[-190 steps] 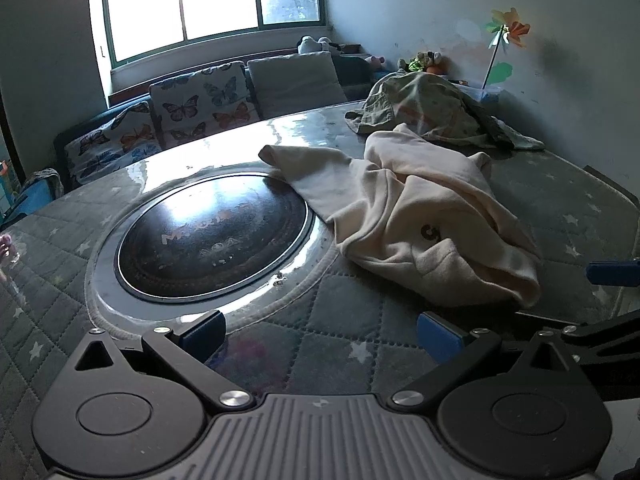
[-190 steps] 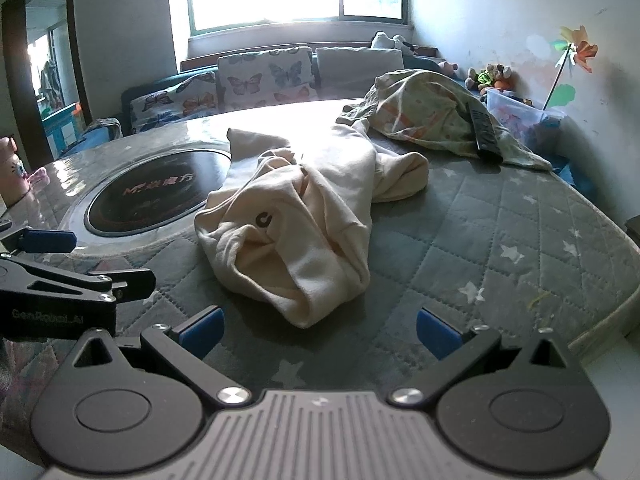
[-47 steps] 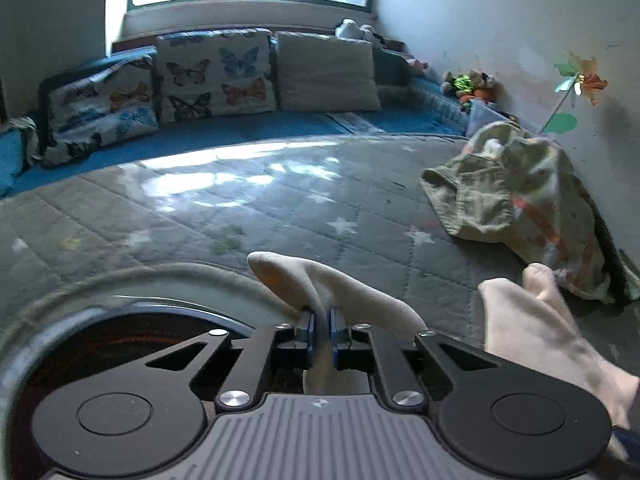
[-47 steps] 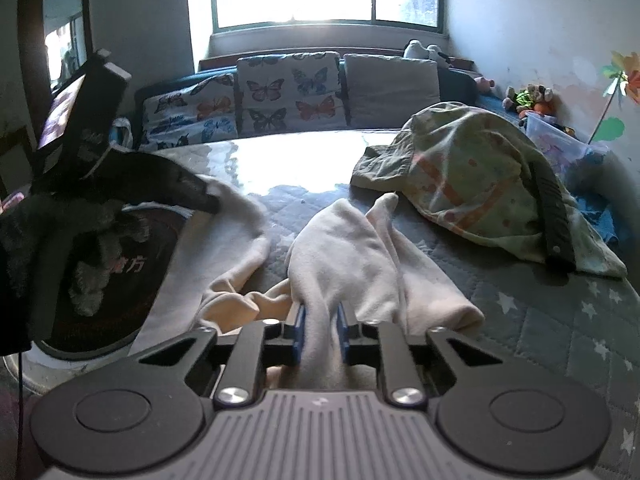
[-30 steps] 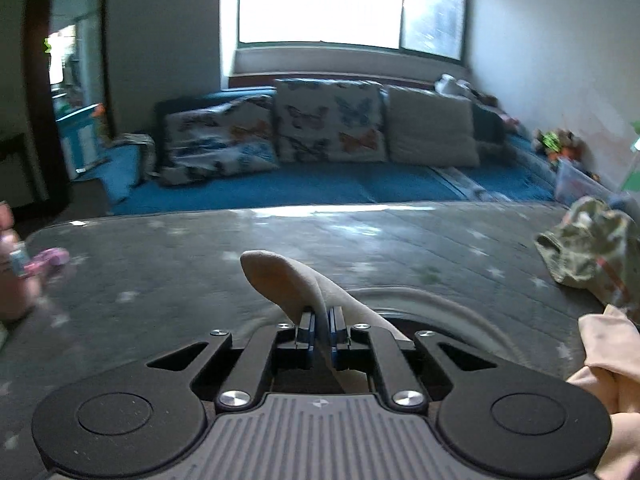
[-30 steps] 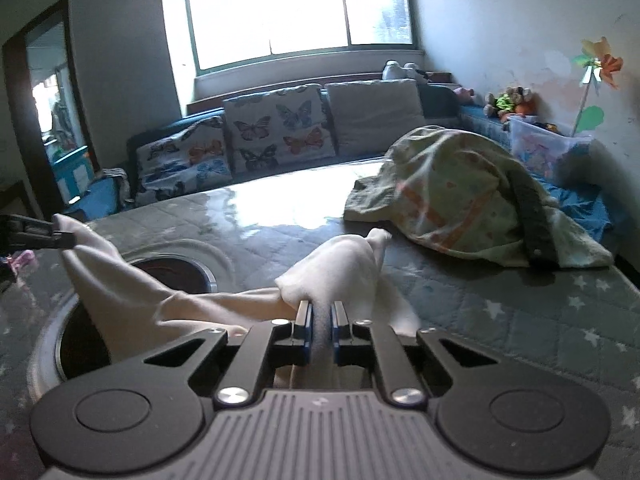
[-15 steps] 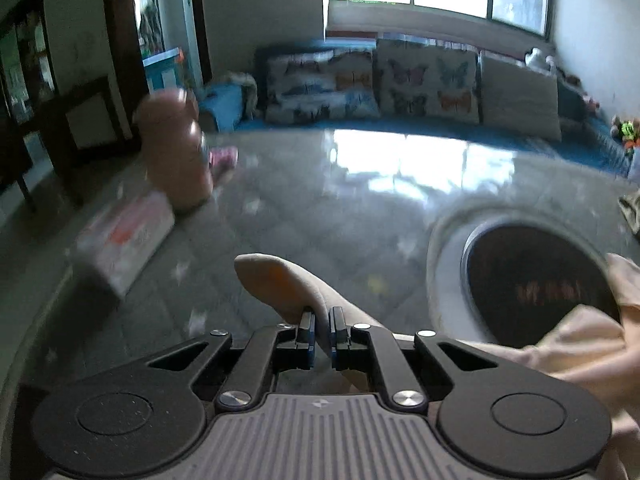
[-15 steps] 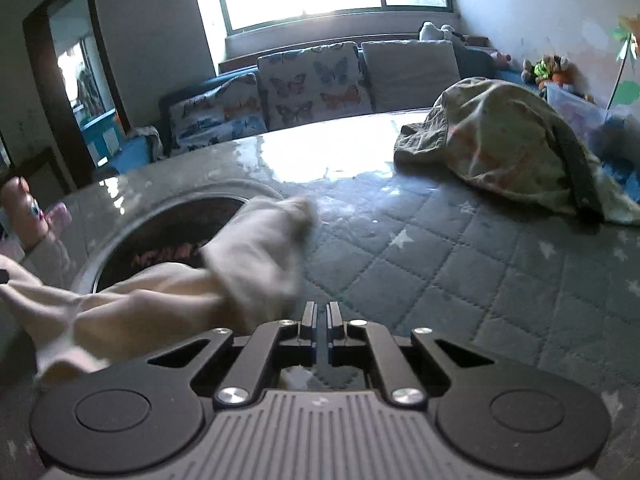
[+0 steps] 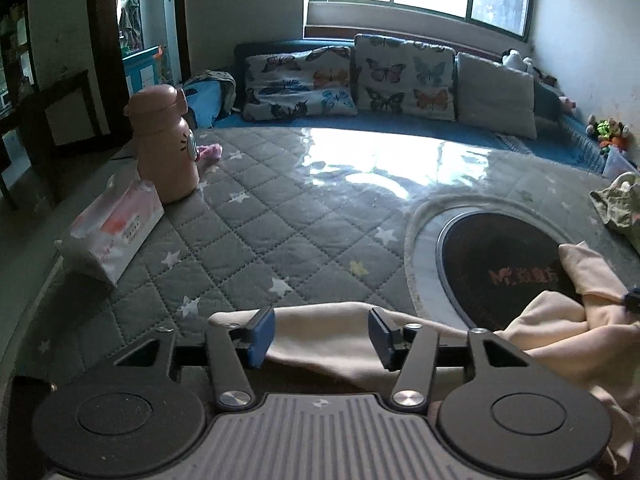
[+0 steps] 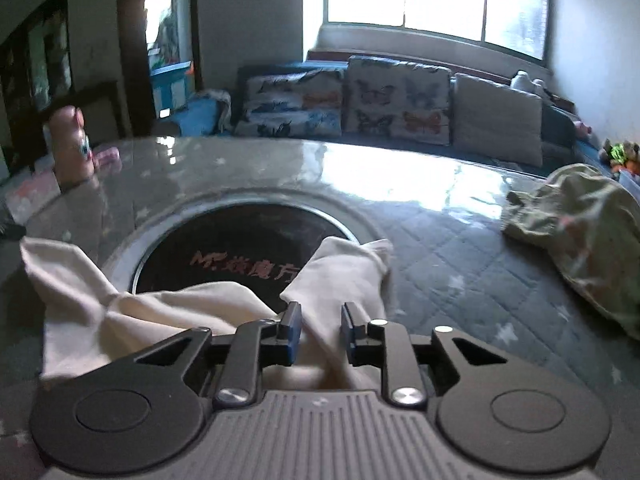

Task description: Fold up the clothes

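Between blue pads of left gripper: flat end of cream garment, pads apart and clear of cloth, jaws just been opening, grip released. Right gripper: jaws just been opening too, narrow gap, other end of cream garment lying between pads, no clamp visible. Garment stretched across front of grey quilted star-print table cover, partly over dark round inset. Greenish patterned garment heaped well apart at right. Pink bottle and tissue pack at left edge.
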